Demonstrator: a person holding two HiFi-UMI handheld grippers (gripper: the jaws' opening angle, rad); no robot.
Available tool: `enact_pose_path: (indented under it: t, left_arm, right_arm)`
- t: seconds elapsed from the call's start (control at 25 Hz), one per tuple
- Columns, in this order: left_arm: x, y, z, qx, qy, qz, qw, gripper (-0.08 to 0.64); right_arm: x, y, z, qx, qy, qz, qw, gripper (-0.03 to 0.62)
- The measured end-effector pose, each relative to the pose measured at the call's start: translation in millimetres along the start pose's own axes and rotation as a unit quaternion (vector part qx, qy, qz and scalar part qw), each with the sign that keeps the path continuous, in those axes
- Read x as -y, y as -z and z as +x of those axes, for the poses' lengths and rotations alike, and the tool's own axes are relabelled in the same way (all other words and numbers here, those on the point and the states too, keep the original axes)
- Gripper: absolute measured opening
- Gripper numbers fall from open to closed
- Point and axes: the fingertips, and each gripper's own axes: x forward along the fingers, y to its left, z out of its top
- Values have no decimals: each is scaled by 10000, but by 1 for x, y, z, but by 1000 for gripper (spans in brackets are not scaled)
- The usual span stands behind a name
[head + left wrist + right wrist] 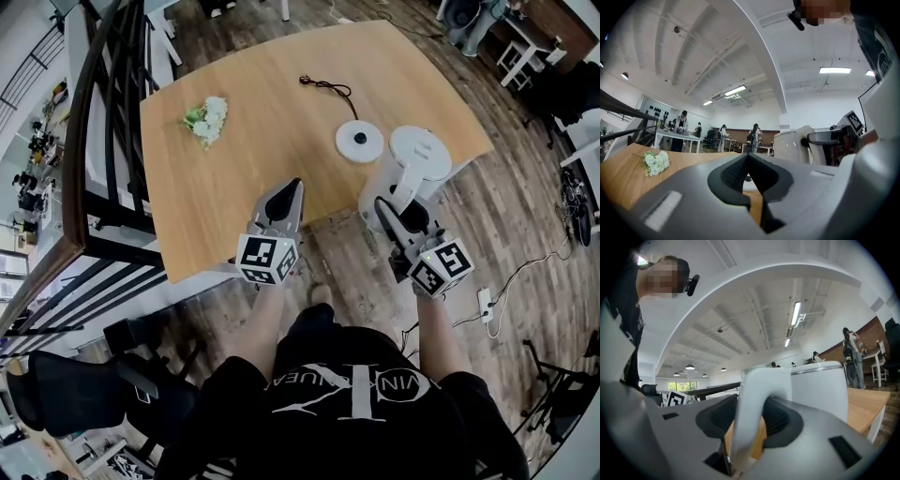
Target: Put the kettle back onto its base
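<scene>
- A light wooden table stands on a dark plank floor, with a black railing along its left side. Beyond it is an open white-ceilinged room with people at far desks.
- You stand at the table's near edge, holding a gripper in each hand, both pointing level across the tabletop.
- Your right gripper has its jaws pinching the kettle's white handle. The right gripper view shows the handle running up between the two dark pads, with a pad against each side.
- The white kettle is upright at the near right edge of the table, lid up. It is not seated on its base.
- The round white base lies flat on the table just beside the kettle, to its left and a little further from you. Its dark centre contact is uncovered.
- A black cord lies in a loose curl on the wood beyond the base.
- Your left gripper hovers over the near edge of the table, left of the kettle. Its jaws are pressed together at the tips with nothing between them, and it touches nothing.
- A small bunch of white flowers lies on the table's left part, well apart from the kettle and base.
</scene>
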Motion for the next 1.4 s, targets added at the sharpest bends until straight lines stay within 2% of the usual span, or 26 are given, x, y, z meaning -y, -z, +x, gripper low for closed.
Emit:
enact_pose_path:
  t: [0.56, 1.12, 1.4]
  left_arm:
    - [-28, 11, 50, -114, -47, -81, 9999, 9]
    - [-59, 3, 111, -56, -519, -76, 9986, 9]
    - [-73, 8, 121, -126, -737, -110, 9971, 9]
  right_arm:
    - [45, -23, 61, 116, -254, -207, 9994, 164]
    - [87, -32, 119, -28, -980, -319, 9947, 164]
    - [100, -25, 140, -74, -1143, -202, 9932, 164]
